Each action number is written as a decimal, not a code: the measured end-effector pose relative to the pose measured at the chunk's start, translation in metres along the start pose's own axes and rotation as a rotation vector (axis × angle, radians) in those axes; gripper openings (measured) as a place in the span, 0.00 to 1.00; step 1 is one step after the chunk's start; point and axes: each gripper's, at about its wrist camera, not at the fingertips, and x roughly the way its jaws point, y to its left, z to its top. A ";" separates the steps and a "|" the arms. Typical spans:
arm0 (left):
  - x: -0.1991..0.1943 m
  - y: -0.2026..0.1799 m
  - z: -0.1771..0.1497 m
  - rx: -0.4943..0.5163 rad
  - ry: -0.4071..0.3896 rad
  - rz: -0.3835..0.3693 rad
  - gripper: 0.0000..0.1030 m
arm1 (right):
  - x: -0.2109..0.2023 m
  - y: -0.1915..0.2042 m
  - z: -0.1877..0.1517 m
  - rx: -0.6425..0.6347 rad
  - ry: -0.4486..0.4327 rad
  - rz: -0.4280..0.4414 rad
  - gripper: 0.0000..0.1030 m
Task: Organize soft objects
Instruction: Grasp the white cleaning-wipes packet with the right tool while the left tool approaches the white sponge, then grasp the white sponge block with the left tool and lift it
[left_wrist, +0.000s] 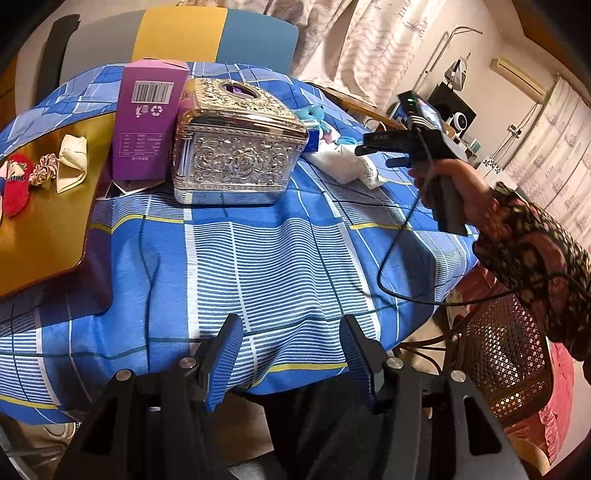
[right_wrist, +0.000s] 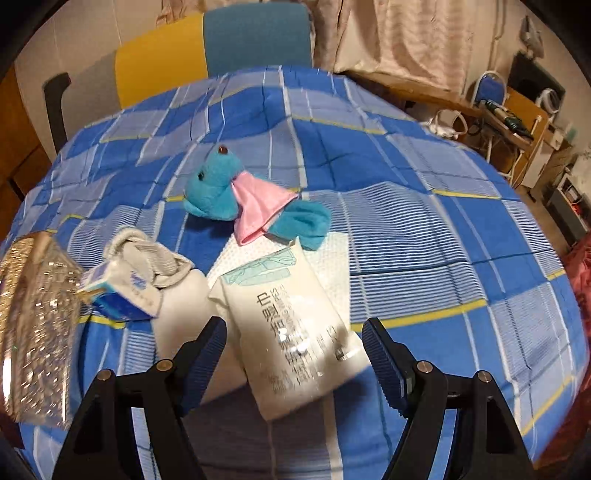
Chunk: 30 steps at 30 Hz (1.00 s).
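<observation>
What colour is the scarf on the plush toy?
Pink, on the blue plush toy; the scarf shows best in the right wrist view.

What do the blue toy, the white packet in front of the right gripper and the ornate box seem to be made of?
Blue toy: plush fabric with a fuzzy nap; its pink part looks satiny. White packet: probably thin plastic film, glossy with glare spots over the print. Ornate box: mirror-bright embossed floral relief, so metal or metallised plastic; cannot tell which.

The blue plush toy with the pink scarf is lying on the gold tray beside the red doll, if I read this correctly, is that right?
Not quite: the blue plush toy with the pink scarf lies on the blue checked tablecloth, not on the gold tray, as the right wrist view shows.
</observation>
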 end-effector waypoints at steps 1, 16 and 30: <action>0.001 0.000 0.001 0.001 0.003 0.000 0.54 | 0.007 0.000 0.002 -0.003 0.017 -0.001 0.74; 0.034 -0.048 0.045 0.067 0.025 -0.010 0.54 | -0.003 -0.030 -0.033 -0.012 0.076 0.071 0.59; 0.136 -0.123 0.151 0.006 0.104 0.054 0.55 | -0.025 -0.090 -0.067 0.121 0.052 0.066 0.59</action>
